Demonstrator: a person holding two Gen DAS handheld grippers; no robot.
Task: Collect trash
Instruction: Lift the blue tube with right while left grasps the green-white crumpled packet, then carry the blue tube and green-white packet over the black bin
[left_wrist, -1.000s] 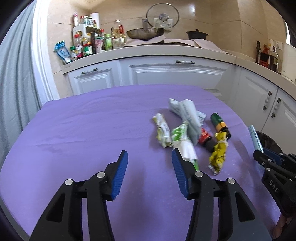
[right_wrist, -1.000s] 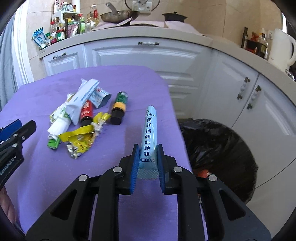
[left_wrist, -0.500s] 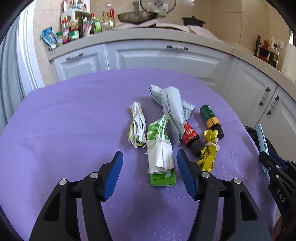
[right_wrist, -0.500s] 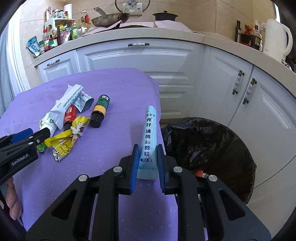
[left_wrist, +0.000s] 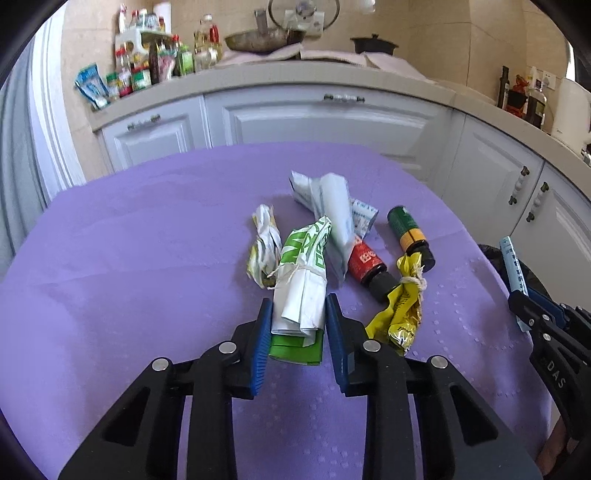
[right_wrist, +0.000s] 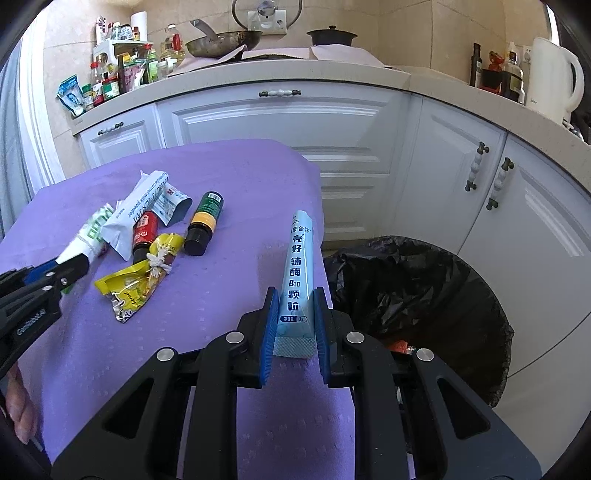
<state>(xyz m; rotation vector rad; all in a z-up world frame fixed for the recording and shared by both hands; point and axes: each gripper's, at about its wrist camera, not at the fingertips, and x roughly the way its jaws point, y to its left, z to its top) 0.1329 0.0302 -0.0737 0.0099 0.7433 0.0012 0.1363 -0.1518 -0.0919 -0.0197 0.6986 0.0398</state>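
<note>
Trash lies on a purple tablecloth (left_wrist: 129, 258). My left gripper (left_wrist: 299, 321) is shut on a green-and-white wrapper tied with string (left_wrist: 304, 280), which rests on the cloth; it also shows in the right wrist view (right_wrist: 90, 236). Beside it lie a crumpled yellow-white wrapper (left_wrist: 264, 247), a pale blue packet (left_wrist: 334, 210), a red-labelled bottle (left_wrist: 367, 264), a green bottle (left_wrist: 408, 232) and a yellow wrapper (left_wrist: 402, 310). My right gripper (right_wrist: 295, 317) is shut on a light blue sachet (right_wrist: 297, 269), held near the table's right edge beside a black-lined trash bin (right_wrist: 417, 288).
White kitchen cabinets (right_wrist: 280, 118) curve behind and to the right of the table. The counter holds jars and bottles (left_wrist: 147, 70), a pan (right_wrist: 221, 42) and a white kettle (right_wrist: 552, 77). The bin stands on the floor between table and cabinets.
My left gripper has moved forward to the green-and-white wrapper and closed on it. My right gripper has shifted right with the sachet, closer to the bin.
</note>
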